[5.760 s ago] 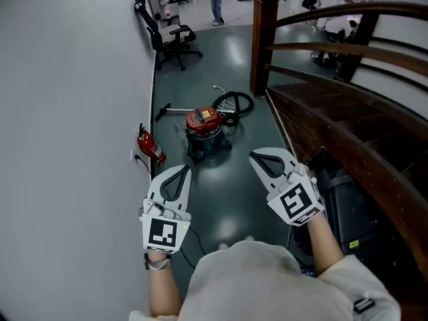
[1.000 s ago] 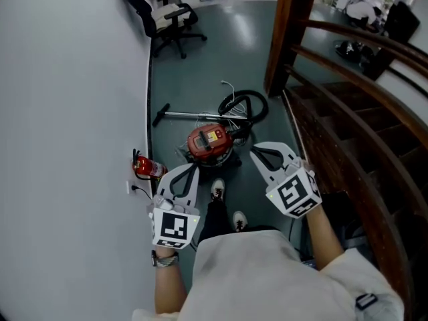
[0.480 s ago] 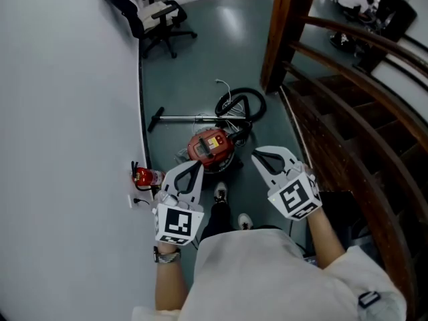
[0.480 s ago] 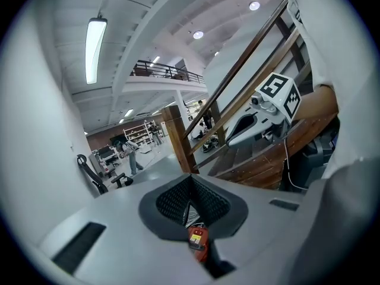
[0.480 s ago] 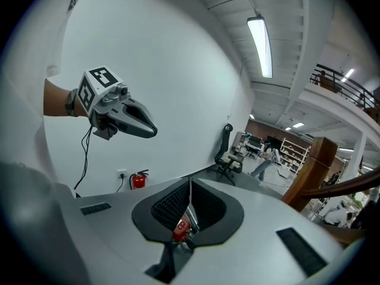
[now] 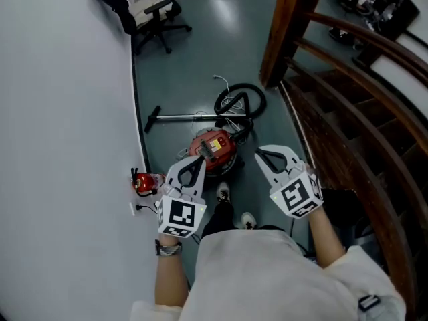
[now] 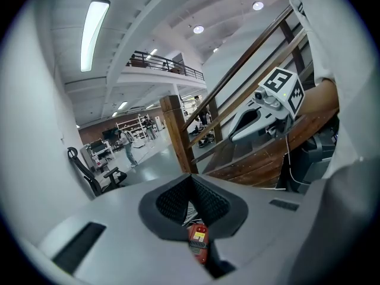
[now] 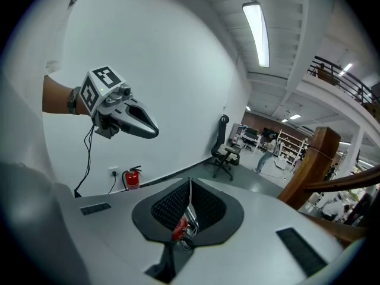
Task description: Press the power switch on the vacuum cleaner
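Observation:
The red vacuum cleaner (image 6: 215, 148) stands on the dark green floor, its black hose (image 6: 239, 101) coiled behind it and its wand (image 6: 182, 118) lying off to the left. In the head view my left gripper (image 6: 198, 159) is shut and empty, its tip overlapping the vacuum's near left edge. My right gripper (image 6: 258, 154) is shut and empty too, just right of the vacuum. The left gripper view shows the vacuum (image 7: 198, 242) below the shut left gripper (image 7: 191, 180). In the right gripper view a red sliver of the vacuum (image 8: 178, 230) shows under the shut right gripper (image 8: 190, 184).
A red fire extinguisher (image 6: 143, 181) stands by the white wall at the left, near a wall socket. A wooden staircase with railings (image 6: 348, 105) and a post (image 6: 287, 25) runs along the right. A black office chair (image 6: 144, 9) stands further back. The person's shoes (image 6: 224, 192) are just before the vacuum.
Both grippers have come forward and lower toward the vacuum, which now sits closer. The left tip now overlaps its edge in the head view. The jaws stay shut.

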Demonstrator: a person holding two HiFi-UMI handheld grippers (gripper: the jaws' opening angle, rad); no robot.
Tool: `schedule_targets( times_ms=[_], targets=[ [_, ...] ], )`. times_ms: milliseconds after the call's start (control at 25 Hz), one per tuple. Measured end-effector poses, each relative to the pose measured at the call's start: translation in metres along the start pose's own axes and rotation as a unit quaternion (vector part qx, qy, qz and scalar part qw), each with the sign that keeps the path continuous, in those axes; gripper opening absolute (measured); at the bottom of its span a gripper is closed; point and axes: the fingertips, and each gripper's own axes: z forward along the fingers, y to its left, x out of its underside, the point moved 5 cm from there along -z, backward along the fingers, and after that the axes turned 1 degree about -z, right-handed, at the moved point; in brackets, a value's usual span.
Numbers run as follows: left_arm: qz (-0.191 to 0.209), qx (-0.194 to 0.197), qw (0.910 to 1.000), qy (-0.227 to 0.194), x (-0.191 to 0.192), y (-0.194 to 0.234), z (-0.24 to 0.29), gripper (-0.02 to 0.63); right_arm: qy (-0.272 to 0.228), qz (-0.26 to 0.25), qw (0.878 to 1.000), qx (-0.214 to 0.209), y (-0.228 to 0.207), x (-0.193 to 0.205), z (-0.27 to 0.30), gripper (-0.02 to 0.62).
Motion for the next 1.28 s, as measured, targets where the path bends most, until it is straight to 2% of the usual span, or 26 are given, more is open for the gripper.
schedule_targets(
  times_ms=[520, 760, 1000, 1280],
  targets=[
    [-0.022, 0.049, 0.9982, 0.026, 0.053, 0.031, 0.061, 0.0, 0.021, 0.02, 1.0, 0.009, -0.006, 0.013, 0.051, 0.031],
    [-0.031, 0.057, 0.9975, 0.029, 0.06, 0.048, 0.093, 0.0, 0.024, 0.029, 0.999, 0.024, -0.021, 0.021, 0.071, 0.031],
    [-0.026, 0.065, 0.9971, 0.029, 0.067, 0.06, 0.119, 0.0, 0.025, 0.053, 0.997, 0.04, -0.032, 0.03, 0.086, 0.031],
    [-0.013, 0.097, 0.9937, 0.055, 0.1, 0.062, 0.156, 0.0, 0.034, 0.079, 0.995, 0.046, -0.028, 0.051, 0.112, 0.031]
  ],
)
